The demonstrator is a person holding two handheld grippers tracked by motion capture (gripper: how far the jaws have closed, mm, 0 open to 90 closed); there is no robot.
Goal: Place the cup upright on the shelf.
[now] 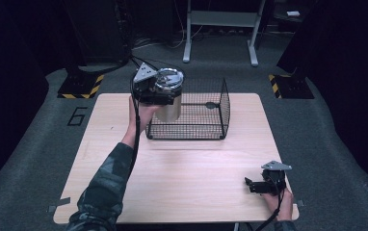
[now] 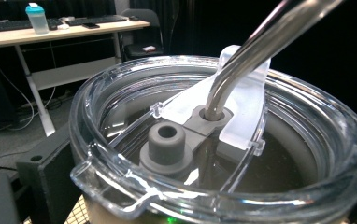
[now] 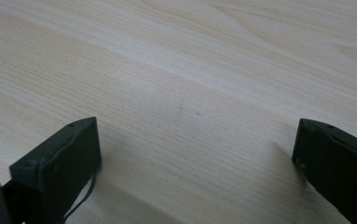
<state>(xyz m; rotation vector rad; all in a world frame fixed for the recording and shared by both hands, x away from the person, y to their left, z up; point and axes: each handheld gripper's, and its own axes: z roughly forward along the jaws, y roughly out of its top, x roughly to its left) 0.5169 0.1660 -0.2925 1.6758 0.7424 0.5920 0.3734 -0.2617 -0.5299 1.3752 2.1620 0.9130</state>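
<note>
While the left gripper pinches the tumbler above the basket, lowering comes next; right gripper spread, idle.

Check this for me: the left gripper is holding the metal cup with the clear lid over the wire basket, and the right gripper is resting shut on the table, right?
Not quite. The right gripper is open: the right gripper view shows its two jaws wide apart over bare table. The rest holds: the left gripper holds the metal cup with the clear lid over the wire basket.
</note>
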